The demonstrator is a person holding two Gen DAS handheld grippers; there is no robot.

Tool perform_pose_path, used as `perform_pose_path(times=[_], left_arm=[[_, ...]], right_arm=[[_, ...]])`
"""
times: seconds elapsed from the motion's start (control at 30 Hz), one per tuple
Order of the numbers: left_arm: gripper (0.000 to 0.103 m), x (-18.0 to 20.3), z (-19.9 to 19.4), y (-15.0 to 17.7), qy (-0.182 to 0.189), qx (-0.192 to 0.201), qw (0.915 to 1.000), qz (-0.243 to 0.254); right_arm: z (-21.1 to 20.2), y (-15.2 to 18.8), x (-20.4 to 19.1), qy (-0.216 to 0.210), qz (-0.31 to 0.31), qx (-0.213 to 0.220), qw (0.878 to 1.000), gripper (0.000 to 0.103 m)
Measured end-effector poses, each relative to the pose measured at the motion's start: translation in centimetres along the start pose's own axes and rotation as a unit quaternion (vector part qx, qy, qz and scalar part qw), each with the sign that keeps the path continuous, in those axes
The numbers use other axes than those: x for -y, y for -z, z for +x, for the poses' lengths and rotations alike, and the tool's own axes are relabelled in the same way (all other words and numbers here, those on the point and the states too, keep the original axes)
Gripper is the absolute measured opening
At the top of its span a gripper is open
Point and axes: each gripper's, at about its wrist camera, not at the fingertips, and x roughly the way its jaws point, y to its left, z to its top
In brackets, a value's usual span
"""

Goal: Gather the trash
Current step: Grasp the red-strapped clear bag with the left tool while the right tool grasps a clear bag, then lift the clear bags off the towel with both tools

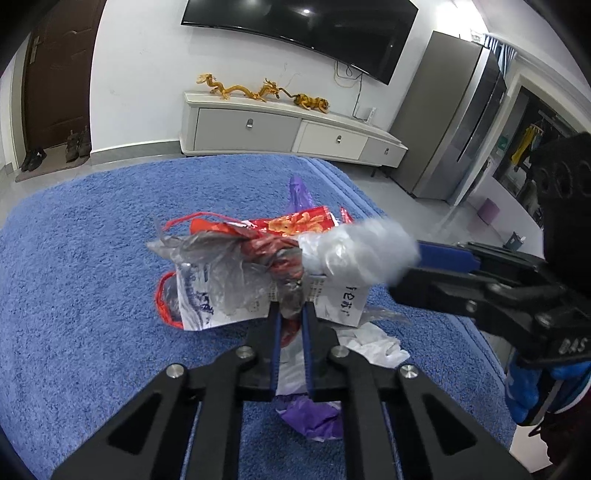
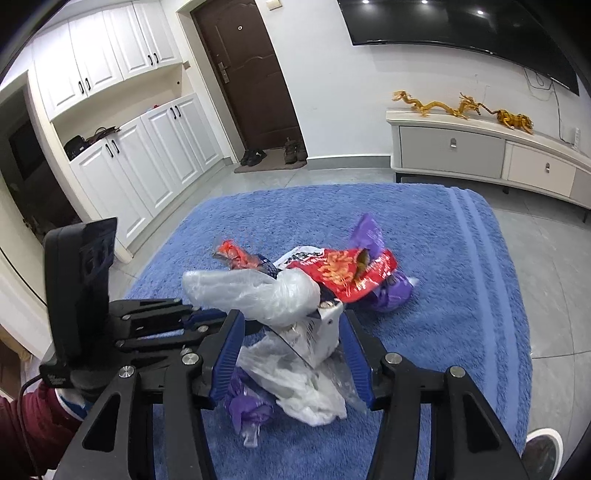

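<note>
trash heap (image 2: pixel 314 295): light, soft, slippery film; grab bunched folds
left gripper (image 1: pixel 291 314): clamped on grey bag (image 1: pixel 229 266)
right gripper (image 2: pixel 291 332): apart, straddling paper (image 2: pixel 321 339)

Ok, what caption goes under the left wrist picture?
Left tongs pinch crumpled plastic wrappers over a blue rug.

Blue rug (image 1: pixel 92 258) spread over grey floor; white TV cabinet (image 1: pixel 280 129) against the wall, topped by golden dragon figurines (image 1: pixel 240 90); black television (image 1: pixel 303 33) above; brown door (image 2: pixel 247 77); shoes (image 2: pixel 273 153) beside it.
</note>
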Motion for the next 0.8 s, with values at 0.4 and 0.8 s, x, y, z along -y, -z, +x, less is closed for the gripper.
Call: perform_pose_path(times=[0.4,0.8], left_arm=[[0.009,-2.1,-2.9,1.1,-0.007,0.024,0.9992,-0.032],[0.009,-4.0,-5.2,3.3,-0.022,0.035,0.9973,-0.06]], right_arm=[[3.1,-1.7,-0.9,-0.002,-0.029,-0.006,1.0,0.056],[6.6,-2.8,-0.7,-0.03,-0.018,-0.026,0.999,0.041]])
